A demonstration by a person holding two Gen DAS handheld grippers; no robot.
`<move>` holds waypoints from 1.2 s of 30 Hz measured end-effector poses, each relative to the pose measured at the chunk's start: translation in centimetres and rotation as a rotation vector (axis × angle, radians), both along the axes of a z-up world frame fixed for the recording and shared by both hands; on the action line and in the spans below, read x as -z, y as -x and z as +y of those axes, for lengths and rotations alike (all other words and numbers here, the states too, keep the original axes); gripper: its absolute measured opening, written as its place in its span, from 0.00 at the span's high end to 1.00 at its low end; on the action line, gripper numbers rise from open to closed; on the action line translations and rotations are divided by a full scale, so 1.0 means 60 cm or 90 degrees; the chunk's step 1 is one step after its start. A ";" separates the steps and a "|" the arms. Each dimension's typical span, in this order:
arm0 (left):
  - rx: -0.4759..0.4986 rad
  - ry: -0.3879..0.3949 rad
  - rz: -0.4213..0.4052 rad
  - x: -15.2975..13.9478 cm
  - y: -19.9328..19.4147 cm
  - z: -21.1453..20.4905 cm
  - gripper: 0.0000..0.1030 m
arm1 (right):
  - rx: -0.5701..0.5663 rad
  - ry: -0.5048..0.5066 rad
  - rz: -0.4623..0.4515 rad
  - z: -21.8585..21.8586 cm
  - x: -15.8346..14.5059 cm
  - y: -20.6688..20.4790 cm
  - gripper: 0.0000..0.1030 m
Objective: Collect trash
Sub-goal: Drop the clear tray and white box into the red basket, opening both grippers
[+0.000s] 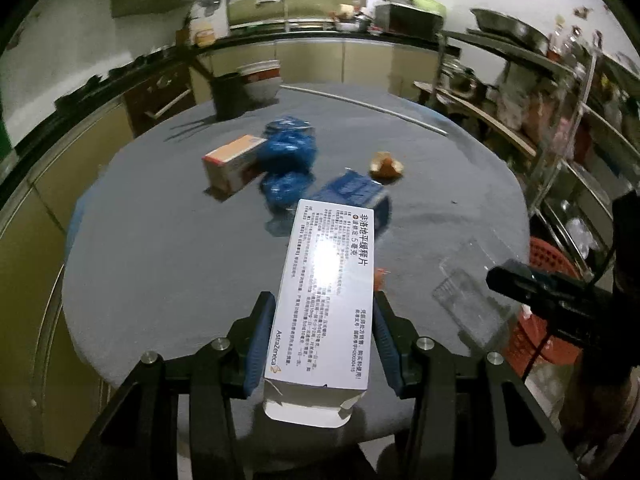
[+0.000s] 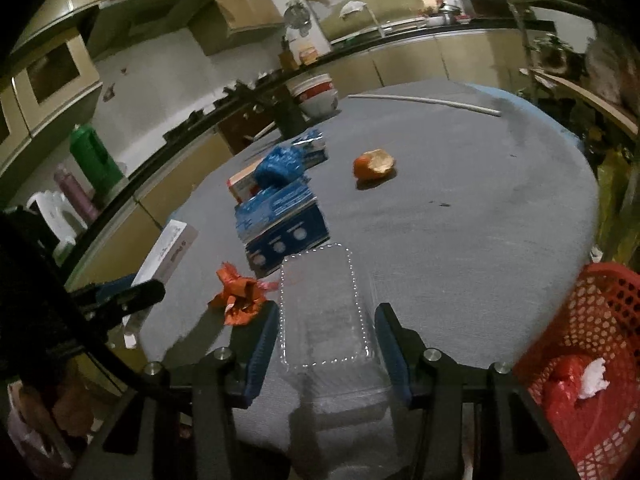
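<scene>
My left gripper (image 1: 322, 304) is shut on a long white medicine box (image 1: 328, 288) and holds it above the round grey table (image 1: 160, 248). My right gripper (image 2: 326, 320) holds a clear plastic clamshell container (image 2: 324, 312) between its blue pads. The container also shows in the left wrist view (image 1: 468, 296). On the table lie a blue carton (image 2: 280, 220), blue plastic bags (image 2: 280, 166), an orange-and-white box (image 1: 232, 160), an orange peel (image 2: 374, 164) and a crumpled red wrapper (image 2: 240, 294). A red mesh basket (image 2: 592, 344) with trash in it stands at the right edge.
A black cup (image 1: 230, 94) and a stack of bowls (image 2: 316, 94) stand at the table's far side, with a thin white rod (image 2: 424, 102) lying near the far edge. Kitchen cabinets run behind the table, and metal shelves (image 1: 560, 120) stand on the right.
</scene>
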State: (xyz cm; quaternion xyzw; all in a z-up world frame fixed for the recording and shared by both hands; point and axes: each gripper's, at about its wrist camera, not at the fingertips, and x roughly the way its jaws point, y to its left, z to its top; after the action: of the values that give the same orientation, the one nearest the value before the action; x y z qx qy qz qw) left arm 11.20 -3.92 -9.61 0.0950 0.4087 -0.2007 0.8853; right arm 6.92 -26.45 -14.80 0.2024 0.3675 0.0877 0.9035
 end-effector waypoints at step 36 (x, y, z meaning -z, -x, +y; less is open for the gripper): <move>0.335 -0.055 0.116 0.077 0.107 -0.429 0.51 | 0.336 -0.162 0.021 -0.364 0.076 0.248 0.47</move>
State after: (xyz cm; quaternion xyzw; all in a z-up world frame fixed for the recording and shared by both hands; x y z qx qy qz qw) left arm 4.76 -29.66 -14.24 0.2172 0.4560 -0.4135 0.7576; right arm -7.96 -48.30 -19.35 0.4039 0.3028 -0.1080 0.8564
